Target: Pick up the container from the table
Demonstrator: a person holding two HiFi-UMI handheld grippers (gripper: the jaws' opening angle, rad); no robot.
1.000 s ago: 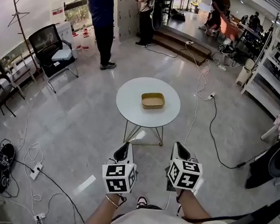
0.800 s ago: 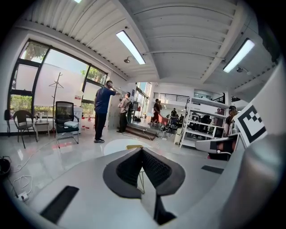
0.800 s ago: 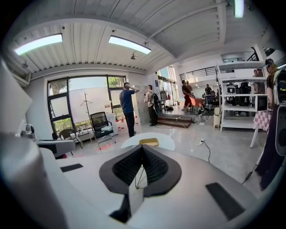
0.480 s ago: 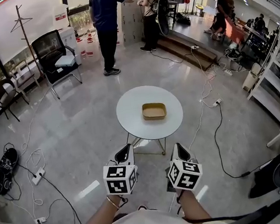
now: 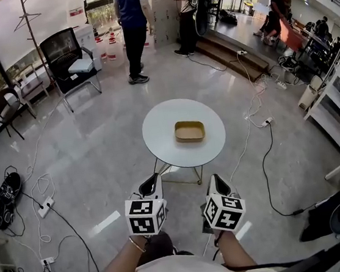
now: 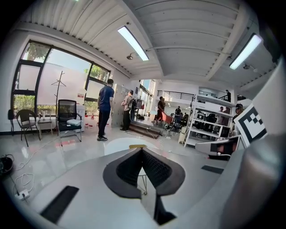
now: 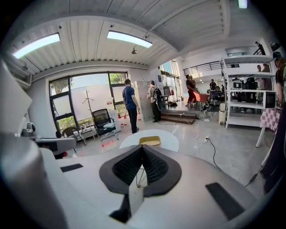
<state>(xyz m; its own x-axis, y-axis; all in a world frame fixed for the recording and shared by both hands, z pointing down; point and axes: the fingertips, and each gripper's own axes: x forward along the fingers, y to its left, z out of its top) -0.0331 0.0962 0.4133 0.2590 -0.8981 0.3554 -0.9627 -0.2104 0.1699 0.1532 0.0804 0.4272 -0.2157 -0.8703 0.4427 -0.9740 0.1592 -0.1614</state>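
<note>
A shallow tan container [image 5: 190, 131] sits near the middle of a round white table [image 5: 157, 128] ahead of me. In the right gripper view the container [image 7: 150, 141] shows just above the jaw tips, and in the left gripper view only a sliver of the container [image 6: 137, 146] peeks over them. My left gripper [image 5: 151, 181] and right gripper [image 5: 217, 182] hang side by side short of the table's near edge, both shut with nothing between the pads. Neither touches the table.
Cables and power strips [image 5: 43, 207] trail over the glossy floor to the left and to the right of the table. A black office chair [image 5: 69, 57] and several standing people [image 5: 133, 29] are at the back. Shelving [image 5: 338, 99] lines the right side.
The table and container have drifted slightly lower and larger in the head view as I stepped closer. Both grippers stay shut and keep their places in the picture.
</note>
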